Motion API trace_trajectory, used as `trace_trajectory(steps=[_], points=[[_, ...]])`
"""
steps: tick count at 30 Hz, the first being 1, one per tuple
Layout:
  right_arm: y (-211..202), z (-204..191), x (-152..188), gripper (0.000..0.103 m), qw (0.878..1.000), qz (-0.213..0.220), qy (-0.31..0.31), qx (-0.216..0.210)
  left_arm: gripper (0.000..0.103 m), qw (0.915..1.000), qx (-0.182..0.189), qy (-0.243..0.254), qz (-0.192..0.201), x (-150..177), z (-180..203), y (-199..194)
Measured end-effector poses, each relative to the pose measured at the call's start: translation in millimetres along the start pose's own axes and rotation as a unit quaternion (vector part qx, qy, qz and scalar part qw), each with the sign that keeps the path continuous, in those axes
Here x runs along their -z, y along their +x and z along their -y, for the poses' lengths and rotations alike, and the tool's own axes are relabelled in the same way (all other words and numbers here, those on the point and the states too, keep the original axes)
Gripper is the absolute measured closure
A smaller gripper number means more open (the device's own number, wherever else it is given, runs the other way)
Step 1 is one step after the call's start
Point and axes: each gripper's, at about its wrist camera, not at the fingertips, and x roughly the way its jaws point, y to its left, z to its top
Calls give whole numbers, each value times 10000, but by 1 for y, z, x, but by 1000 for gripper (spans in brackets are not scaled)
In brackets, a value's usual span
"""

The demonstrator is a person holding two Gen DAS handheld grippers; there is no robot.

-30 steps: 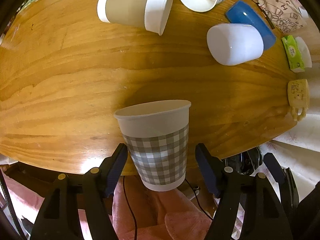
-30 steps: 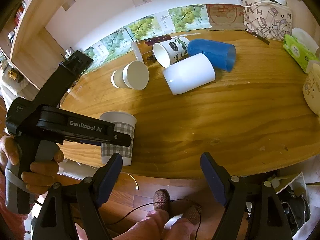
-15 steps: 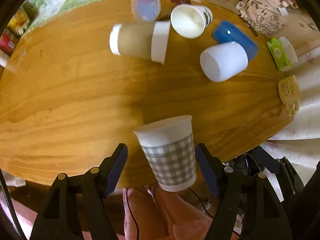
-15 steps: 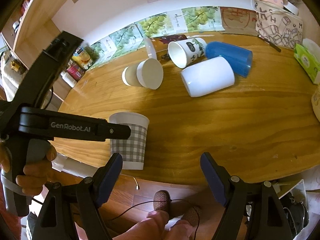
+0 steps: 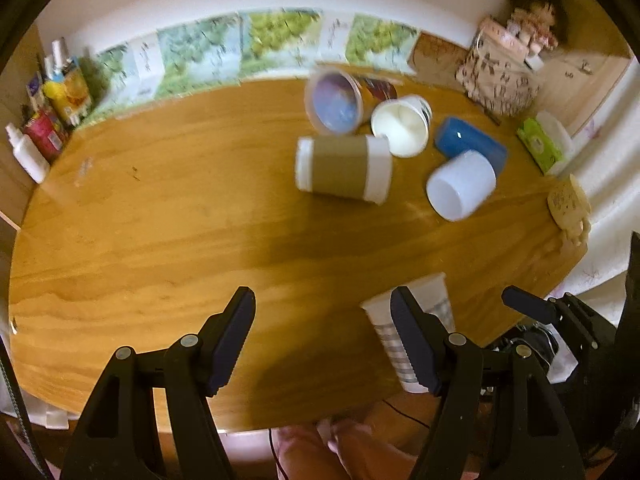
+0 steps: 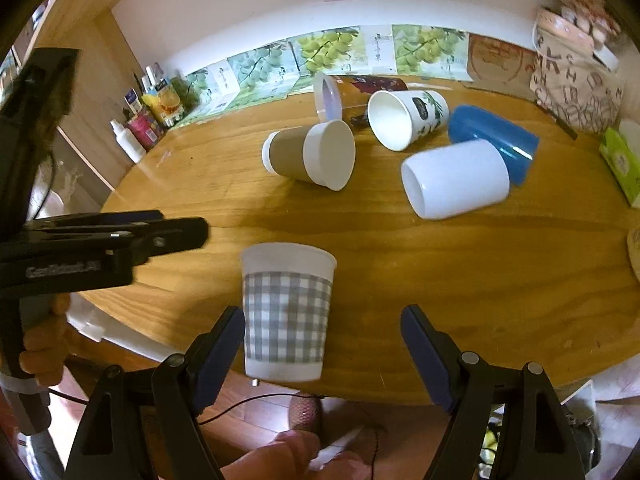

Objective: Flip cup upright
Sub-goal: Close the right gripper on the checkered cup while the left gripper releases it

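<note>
A grey checked paper cup (image 6: 286,314) stands upright near the table's front edge; in the left wrist view (image 5: 434,312) it sits partly behind my left gripper's right finger. My left gripper (image 5: 324,338) is open and empty, off to the cup's left. My right gripper (image 6: 322,354) is open and empty, with the cup just inside its left finger. Several cups lie on their sides farther back: a tan-sleeved cup (image 6: 310,156), a white cup (image 6: 454,178), a blue cup (image 6: 494,138), a printed white cup (image 6: 406,118).
The round wooden table (image 6: 460,264) has a clear plastic cup (image 5: 336,102) at the back, bottles and cartons (image 6: 144,120) at the left wall, a patterned bag (image 6: 576,84) and green tissue pack (image 6: 622,164) at right. A tan figurine (image 5: 568,208) sits at the right edge.
My left gripper has let go of the checked cup and pulled left and back; the cup now stands outside its fingers. The right gripper's view has shifted left, toward the cup.
</note>
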Motion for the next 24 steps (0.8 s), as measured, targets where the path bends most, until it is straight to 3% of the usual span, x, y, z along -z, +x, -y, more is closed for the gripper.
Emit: trace_trajectory(steps=[3,12,24], points=[[8,-7,-5,22,9999,-24,-31,142,29,9997,3,110,205,6,-10,-8],[33,-23,-13,22,9986,-250,-79,459,29,9977,168,602,253,32,-27,-21],[61,-33,-19,22,9972,-558,116,492,29,9950,300,953,-73,61,-37,-23]])
